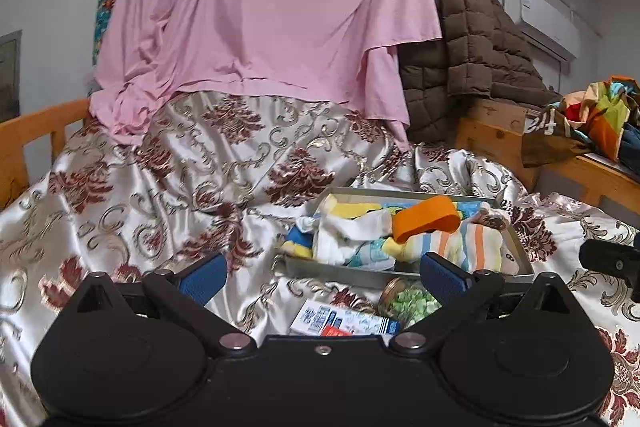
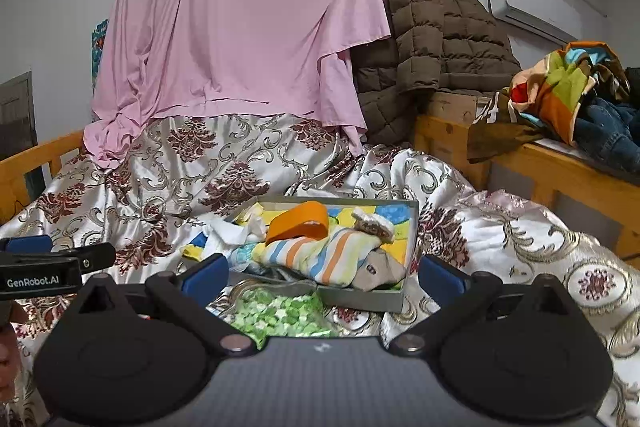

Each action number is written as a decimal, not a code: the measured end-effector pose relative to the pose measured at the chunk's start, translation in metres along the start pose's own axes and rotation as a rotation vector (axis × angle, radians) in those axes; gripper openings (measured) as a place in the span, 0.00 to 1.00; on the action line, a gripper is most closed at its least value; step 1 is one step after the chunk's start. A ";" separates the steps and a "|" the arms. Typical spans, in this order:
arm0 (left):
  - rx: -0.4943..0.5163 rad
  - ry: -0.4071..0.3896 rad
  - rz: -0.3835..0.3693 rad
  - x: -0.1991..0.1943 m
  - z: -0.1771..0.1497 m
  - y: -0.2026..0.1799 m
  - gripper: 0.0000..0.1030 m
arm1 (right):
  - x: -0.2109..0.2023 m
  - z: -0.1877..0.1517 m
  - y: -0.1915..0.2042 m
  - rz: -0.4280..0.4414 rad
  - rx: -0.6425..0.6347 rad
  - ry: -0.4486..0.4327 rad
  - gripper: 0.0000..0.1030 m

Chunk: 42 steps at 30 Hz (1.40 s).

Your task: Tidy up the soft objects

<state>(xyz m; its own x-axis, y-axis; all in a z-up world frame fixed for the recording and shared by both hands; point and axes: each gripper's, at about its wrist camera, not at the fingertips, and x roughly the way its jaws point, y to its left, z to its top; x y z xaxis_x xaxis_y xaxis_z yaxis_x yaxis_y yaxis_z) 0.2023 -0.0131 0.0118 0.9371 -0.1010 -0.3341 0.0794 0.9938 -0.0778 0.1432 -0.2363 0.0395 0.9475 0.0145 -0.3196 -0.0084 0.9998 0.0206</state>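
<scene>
Left gripper (image 1: 320, 277): mine, spread wide and empty, hovering over the bed near the box's near edge.
Right gripper (image 2: 322, 277): mine, also spread wide, nothing between its fingers, facing the box.
Box (image 2: 362, 299): shallow grey tray on the bedspread, middle of the scene.
Band (image 2: 298, 225): orange loop lying on top of the pile in the box.
Striped cloth (image 2: 320, 257): in the box under the band, spilling toward the near wall.
White cloth (image 1: 352, 233): crumpled at the box's left side.
Green bag (image 2: 276, 315): just near of the box, touching its near-left corner.
Carton (image 1: 344, 323): on the bedspread left of the bag.
Bedspread (image 1: 160, 187): floral satin.
Pink sheet (image 1: 260, 7): hangs at the far side.
</scene>
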 end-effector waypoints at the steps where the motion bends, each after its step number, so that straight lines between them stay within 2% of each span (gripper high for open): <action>1: -0.003 0.001 0.006 -0.002 -0.003 0.001 0.99 | -0.002 -0.002 0.001 0.005 0.003 0.001 1.00; 14: -0.013 -0.002 0.079 -0.022 -0.029 0.008 0.99 | -0.017 -0.028 0.007 -0.012 0.086 0.002 1.00; 19: -0.018 0.006 0.098 -0.025 -0.039 0.009 0.99 | -0.021 -0.039 0.014 -0.021 0.051 0.005 1.00; 26: -0.028 0.019 0.106 -0.031 -0.052 0.010 0.99 | -0.023 -0.058 0.015 -0.015 0.080 0.018 1.00; 31: -0.076 0.011 0.093 -0.039 -0.057 0.012 0.99 | -0.020 -0.071 0.020 -0.011 0.067 0.023 1.00; 42: -0.068 -0.020 0.141 -0.056 -0.068 0.008 0.99 | -0.025 -0.078 0.026 0.006 0.058 0.000 1.00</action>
<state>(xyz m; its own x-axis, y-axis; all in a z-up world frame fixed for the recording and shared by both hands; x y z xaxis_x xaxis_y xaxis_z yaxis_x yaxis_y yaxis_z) 0.1273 -0.0022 -0.0344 0.9439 0.0407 -0.3276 -0.0758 0.9926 -0.0950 0.0946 -0.2095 -0.0258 0.9473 0.0202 -0.3196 0.0049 0.9970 0.0773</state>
